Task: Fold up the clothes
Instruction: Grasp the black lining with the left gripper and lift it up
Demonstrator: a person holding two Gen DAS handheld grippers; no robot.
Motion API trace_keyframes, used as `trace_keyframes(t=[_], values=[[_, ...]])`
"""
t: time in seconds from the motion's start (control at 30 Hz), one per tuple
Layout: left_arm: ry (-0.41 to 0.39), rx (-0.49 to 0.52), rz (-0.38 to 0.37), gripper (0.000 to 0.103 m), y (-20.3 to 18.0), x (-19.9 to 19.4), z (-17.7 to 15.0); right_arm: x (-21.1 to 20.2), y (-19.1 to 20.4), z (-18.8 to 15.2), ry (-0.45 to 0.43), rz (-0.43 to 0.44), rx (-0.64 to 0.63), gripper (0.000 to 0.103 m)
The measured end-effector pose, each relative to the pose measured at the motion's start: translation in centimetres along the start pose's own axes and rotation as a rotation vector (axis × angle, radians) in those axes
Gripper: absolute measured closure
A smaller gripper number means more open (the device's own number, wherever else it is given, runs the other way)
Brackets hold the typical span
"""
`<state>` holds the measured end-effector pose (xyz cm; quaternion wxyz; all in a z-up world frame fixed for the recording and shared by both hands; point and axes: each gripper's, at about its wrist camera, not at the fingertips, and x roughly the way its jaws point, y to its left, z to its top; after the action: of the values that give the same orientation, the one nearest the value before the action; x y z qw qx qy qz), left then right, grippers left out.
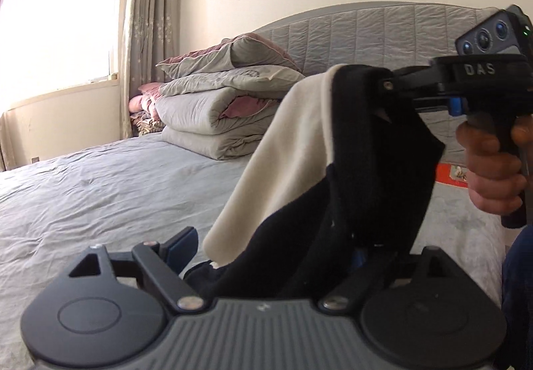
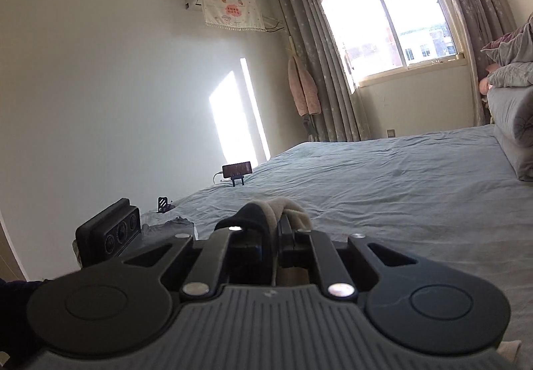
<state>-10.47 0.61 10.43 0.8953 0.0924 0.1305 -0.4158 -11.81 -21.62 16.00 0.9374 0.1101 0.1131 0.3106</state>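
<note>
Gripping a black and cream garment [image 1: 299, 150] with the right tool [image 1: 366, 76], fingers pressed together on a bunched fold of cloth, seen in the right wrist view as black and cream fabric pinched between them [image 2: 276, 213]. Held up above the bed [image 1: 100, 190] by a hand [image 1: 493, 166] wrapped round the pistol handle. Draping down from that pinch in two layers, cream on the outside toward the window, black on the inside, and running on into the left tool [image 1: 273, 256]. Left tool spread apart: one blue-padded finger [image 1: 181, 248] standing clear on the left side of the cloth, the other hidden under black fabric, so cannot tell whether it bears on the garment. Hanging clear of the grey-blue sheet, not lying on it. Beyond, stacked grey and mauve quilts [image 1: 220, 103] against a padded grey headboard [image 1: 383, 33]. Farther off, a bright window [image 2: 393, 20] with star-patterned curtains [image 2: 319, 63], an air conditioner [image 2: 223, 3] high on the wall, and a phone on a stand [image 2: 237, 170] near the bed's far edge.
</note>
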Motion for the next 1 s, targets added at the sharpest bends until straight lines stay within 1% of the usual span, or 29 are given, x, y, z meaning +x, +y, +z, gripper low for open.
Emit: trace_keyframes(t=[0.1, 0.13, 0.17, 0.2, 0.23, 0.27, 0.3, 0.33, 0.4, 0.43, 0.47, 0.5, 0.57, 0.6, 0.63, 0.67, 0.73, 0.83, 0.9, 0.93, 1.0], values=[[-0.009, 0.045, 0.002, 0.016, -1.2, 0.0, -0.1, 0.2, 0.4, -0.3, 0.025, -0.006, -0.005, 0.092], [0.006, 0.048, 0.016, 0.016, -1.3, 0.3, -0.1, 0.3, 0.6, -0.3, 0.028, 0.003, -0.006, 0.092], [0.025, 0.050, 0.025, 0.021, -1.3, 0.7, -0.2, 0.4, 0.8, -0.3, 0.032, 0.013, -0.006, 0.092], [0.046, 0.052, 0.032, 0.039, -1.2, 1.0, -0.2, 0.5, 0.8, -0.2, 0.034, 0.018, -0.011, 0.092], [0.072, 0.053, 0.039, 0.054, -1.0, 1.3, -0.2, 0.6, 0.8, -0.2, 0.037, 0.013, -0.014, 0.092], [0.093, 0.046, 0.065, 0.089, -0.7, 1.6, -0.1, 0.6, 0.8, -0.2, 0.039, 0.007, -0.017, 0.092], [0.115, 0.039, 0.091, 0.095, -0.4, 1.8, -0.1, 0.7, 0.7, -0.3, 0.046, -0.009, -0.020, 0.092], [0.128, 0.026, 0.116, 0.095, -0.1, 1.9, 0.0, 0.8, 0.5, -0.4, 0.054, -0.026, -0.023, 0.092], [0.104, -0.035, 0.163, 0.096, 1.3, 1.2, 0.4, 1.1, 0.2, -0.7, 0.069, -0.086, -0.036, 0.092], [0.083, -0.069, 0.197, 0.096, 2.2, 0.6, 0.7, 1.3, 0.0, -0.9, 0.078, -0.123, -0.046, 0.089], [0.061, -0.103, 0.239, 0.096, 2.9, 0.2, 1.0, 1.7, -0.2, -1.2, 0.092, -0.166, -0.056, 0.086], [0.040, -0.136, 0.281, 0.096, 3.6, -0.2, 1.3, 1.9, -0.3, -1.6, 0.108, -0.196, -0.064, 0.086], [0.004, -0.185, 0.368, 0.096, 4.7, -0.9, 1.6, 2.6, -0.2, -2.1, 0.136, -0.209, -0.076, 0.080], [-0.012, -0.204, 0.410, 0.096, 5.2, -1.2, 1.7, 2.8, 0.0, -2.5, 0.148, -0.210, -0.091, 0.075], [-0.031, -0.220, 0.447, 0.096, 5.5, -1.6, 1.9, 2.9, 0.3, -2.8, 0.154, -0.211, -0.112, 0.059], [-0.056, -0.234, 0.485, 0.096, 5.8, -2.0, 2.0, 3.0, 0.9, -3.0, 0.158, -0.212, -0.138, 0.040], [-0.113, -0.270, 0.547, 0.096, 6.6, -3.1, 2.4, 3.0, 1.5, -3.7, 0.162, -0.205, -0.187, 0.027], [-0.202, -0.351, 0.629, 0.096, 8.4, -5.3, 3.0, 3.3, 2.2, -4.4, 0.192, -0.173, -0.223, 0.026], [-0.243, -0.404, 0.690, 0.096, 9.5, -6.4, 3.1, 3.7, 2.6, -5.0, 0.215, -0.150, -0.236, 0.026], [-0.254, -0.432, 0.700, 0.096, 10.0, -6.7, 3.1, 3.9, 2.9, -5.4, 0.226, -0.139, -0.243, 0.026], [-0.263, -0.500, 0.696, 0.096, 10.9, -7.4, 2.8, 4.7, 3.5, -6.2, 0.258, -0.113, -0.243, 0.025]])
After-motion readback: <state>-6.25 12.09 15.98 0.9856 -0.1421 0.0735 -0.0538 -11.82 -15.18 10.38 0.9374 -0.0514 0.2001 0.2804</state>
